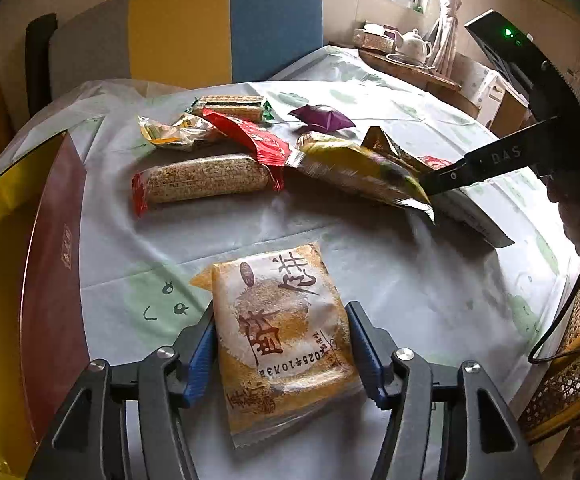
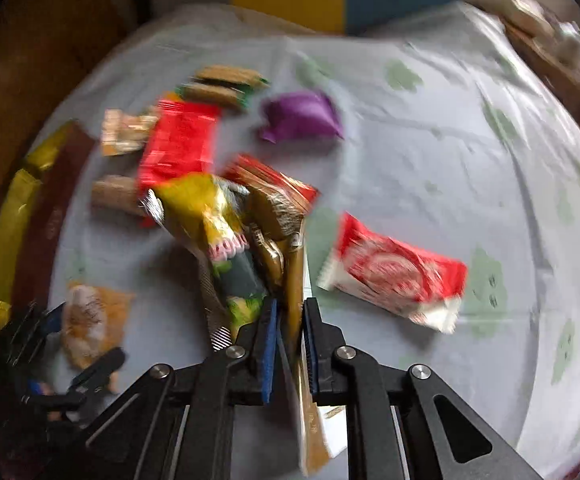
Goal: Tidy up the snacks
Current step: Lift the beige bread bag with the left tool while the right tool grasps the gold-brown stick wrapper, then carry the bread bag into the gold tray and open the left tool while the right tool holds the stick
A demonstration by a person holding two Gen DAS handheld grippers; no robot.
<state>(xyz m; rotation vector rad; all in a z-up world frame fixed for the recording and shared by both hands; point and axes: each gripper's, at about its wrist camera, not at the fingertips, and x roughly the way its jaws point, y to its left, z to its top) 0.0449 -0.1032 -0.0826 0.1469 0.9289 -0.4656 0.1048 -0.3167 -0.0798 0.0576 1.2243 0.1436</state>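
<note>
The left gripper stood wide around a flat orange-and-white printed pastry packet lying on the pale tablecloth, pads apparently touching its edges. The right gripper was clamped on a gold foil sachet; that thin edge-grip could slip. A yellow-green foil bag crowded the sachet, while a red-and-white wrapper lay beside it.

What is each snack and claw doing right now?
Left claw: open around the orange cake packet, which lies flat on the table.
Right claw: shut on a thin gold packet, held edge-up.
Yellow packet: tilted, one end lifted.
Purple packet: sealed, lying alone.
Red-and-white packet: sealed, lying flat.
</note>
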